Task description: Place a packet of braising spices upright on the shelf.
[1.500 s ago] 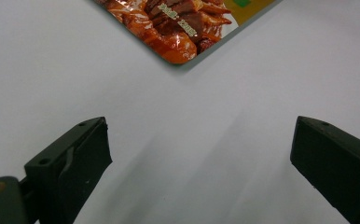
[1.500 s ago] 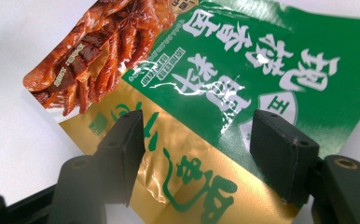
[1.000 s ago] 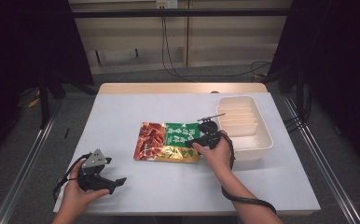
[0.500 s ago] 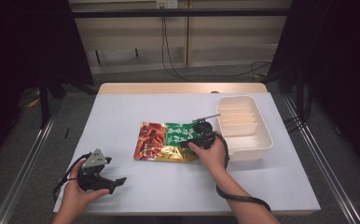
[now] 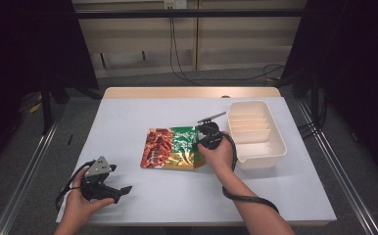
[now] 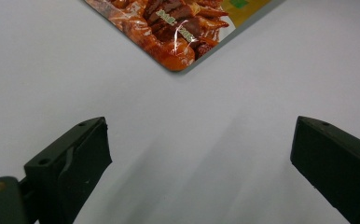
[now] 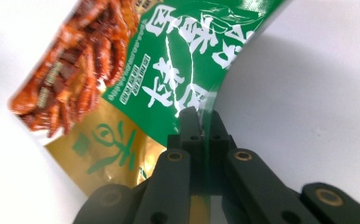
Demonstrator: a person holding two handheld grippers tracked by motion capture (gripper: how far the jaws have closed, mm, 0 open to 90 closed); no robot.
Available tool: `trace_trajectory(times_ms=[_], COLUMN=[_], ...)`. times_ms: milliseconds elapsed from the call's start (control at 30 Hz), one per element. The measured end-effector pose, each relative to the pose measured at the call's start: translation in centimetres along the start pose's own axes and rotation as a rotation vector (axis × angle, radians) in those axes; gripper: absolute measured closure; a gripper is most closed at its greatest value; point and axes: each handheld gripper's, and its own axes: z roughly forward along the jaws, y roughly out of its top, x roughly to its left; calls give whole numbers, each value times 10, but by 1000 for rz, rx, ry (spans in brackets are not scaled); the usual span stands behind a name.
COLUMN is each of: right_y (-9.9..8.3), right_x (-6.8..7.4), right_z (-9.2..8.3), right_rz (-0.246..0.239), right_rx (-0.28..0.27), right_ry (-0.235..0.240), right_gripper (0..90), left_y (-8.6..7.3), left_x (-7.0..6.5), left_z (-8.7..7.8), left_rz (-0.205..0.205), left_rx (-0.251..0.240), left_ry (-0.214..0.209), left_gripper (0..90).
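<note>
Two tongs are at work over the white table [image 5: 128, 122]. The right tongs [image 5: 202, 139], held in the person's right hand [image 5: 219, 155] near the middle of the table, are clamped on the edge of a snack packet [image 5: 172, 147]; in the right gripper view the jaws pinch the packet's green side with its film bent up between them. The packet, printed red, green and gold, lies flat near the table's centre, its right edge at the tongs. Just right of that hand, toward the table's right edge, stands a cream divided tray [image 5: 255, 132]. The left tongs [image 5: 121, 191] rest near the front left corner in the left hand [image 5: 79, 205], jaws spread wide over bare table, well apart from the packet, whose corner shows ahead in the left gripper view.
</note>
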Motion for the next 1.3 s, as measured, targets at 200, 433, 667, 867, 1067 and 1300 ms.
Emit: trace_trajectory(times_ms=[200, 433, 667, 867, 1067, 1300], right_y=[20, 44, 79, 97, 107, 110], right_x=[10, 15, 35, 53, 72, 79], right_z=[-28, -57, -88, -103, -116, -129], right_rz=[-42, -56, -138, -214, -308, -445], right_rx=[37, 121, 209, 272, 344, 436], right_ry=[-11, -6, -23, -26, -48, -88], right_gripper=[900, 900, 900, 900, 900, 900], left_y=[0, 0, 1, 1, 1, 1], left_x=[0, 0, 1, 1, 1, 1], left_z=[0, -1, -1, -3, -4, -5], left_rz=[-6, -16, -4, -21, -16, -17], left_rx=[-9, -10, -10, -19, -17, -25], left_ry=[-11, -12, -18, -18, -20, -13], left_gripper=[46, 46, 49, 49, 49, 49])
